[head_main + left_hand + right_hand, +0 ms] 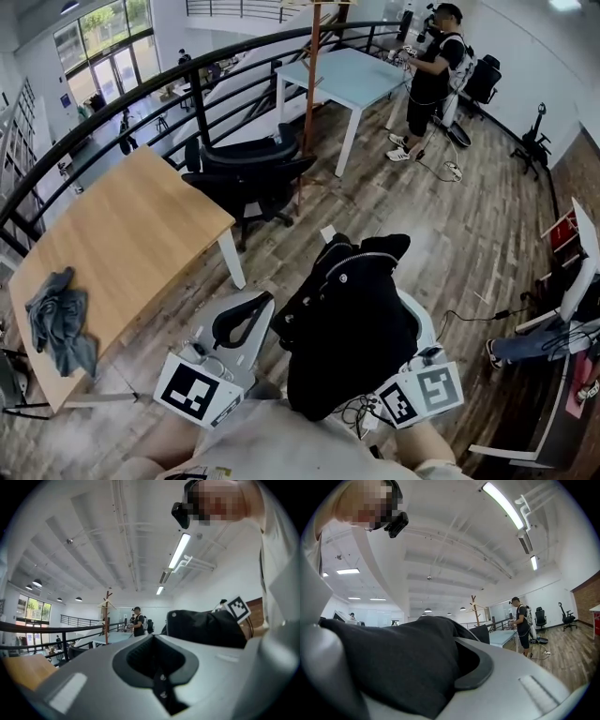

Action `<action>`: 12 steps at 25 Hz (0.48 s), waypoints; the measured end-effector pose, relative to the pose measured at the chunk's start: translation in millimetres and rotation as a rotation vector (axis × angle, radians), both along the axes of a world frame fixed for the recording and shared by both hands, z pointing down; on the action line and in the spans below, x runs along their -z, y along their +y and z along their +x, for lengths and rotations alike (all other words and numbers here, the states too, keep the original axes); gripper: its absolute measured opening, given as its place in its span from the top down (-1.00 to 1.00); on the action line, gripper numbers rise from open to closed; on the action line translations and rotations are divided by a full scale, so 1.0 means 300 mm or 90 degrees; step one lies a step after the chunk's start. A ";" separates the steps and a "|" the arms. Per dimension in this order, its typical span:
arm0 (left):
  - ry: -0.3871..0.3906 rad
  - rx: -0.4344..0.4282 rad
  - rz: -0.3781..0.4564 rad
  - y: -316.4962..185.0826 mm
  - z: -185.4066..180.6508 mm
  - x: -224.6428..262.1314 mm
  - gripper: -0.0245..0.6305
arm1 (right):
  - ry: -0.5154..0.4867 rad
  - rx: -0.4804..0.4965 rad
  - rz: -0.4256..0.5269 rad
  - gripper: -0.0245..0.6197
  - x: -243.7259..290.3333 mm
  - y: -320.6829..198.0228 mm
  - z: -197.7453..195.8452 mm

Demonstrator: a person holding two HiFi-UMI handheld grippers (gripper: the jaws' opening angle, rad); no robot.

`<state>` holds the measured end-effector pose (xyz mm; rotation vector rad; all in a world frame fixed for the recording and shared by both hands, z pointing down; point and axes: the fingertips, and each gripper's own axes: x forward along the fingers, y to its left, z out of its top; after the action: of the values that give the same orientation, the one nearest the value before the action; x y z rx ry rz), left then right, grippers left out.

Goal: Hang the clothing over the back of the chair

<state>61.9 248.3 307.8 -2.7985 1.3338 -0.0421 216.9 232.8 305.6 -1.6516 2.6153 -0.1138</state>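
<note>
One soft black jacket (352, 328) hangs bunched in the air, well apart from the office chair (249, 174), with the right tool (464, 648) clamped on a fold of it and the left tool (251, 314) closed on nothing beside it. It looks light and floppy, so a hold at collar or shoulders should let it drape.

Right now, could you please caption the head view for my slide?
Right gripper grips a black jacket over the floor; left gripper empty, chair ahead.

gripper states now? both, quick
Left gripper: jaws closed, empty.
Right gripper: jaws closed on the black jacket.
</note>
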 end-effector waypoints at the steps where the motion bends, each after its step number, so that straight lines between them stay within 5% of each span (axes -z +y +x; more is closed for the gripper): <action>1: -0.009 -0.002 0.005 0.006 0.006 0.001 0.92 | -0.003 0.000 -0.003 0.81 -0.004 -0.001 0.006; 12: -0.023 0.039 -0.007 -0.071 -0.043 -0.048 0.92 | -0.014 -0.013 -0.009 0.81 -0.008 -0.051 0.014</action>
<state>48.9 226.9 322.2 -2.7515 1.4165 -0.1023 221.1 217.5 308.1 -1.6716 2.5872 -0.1477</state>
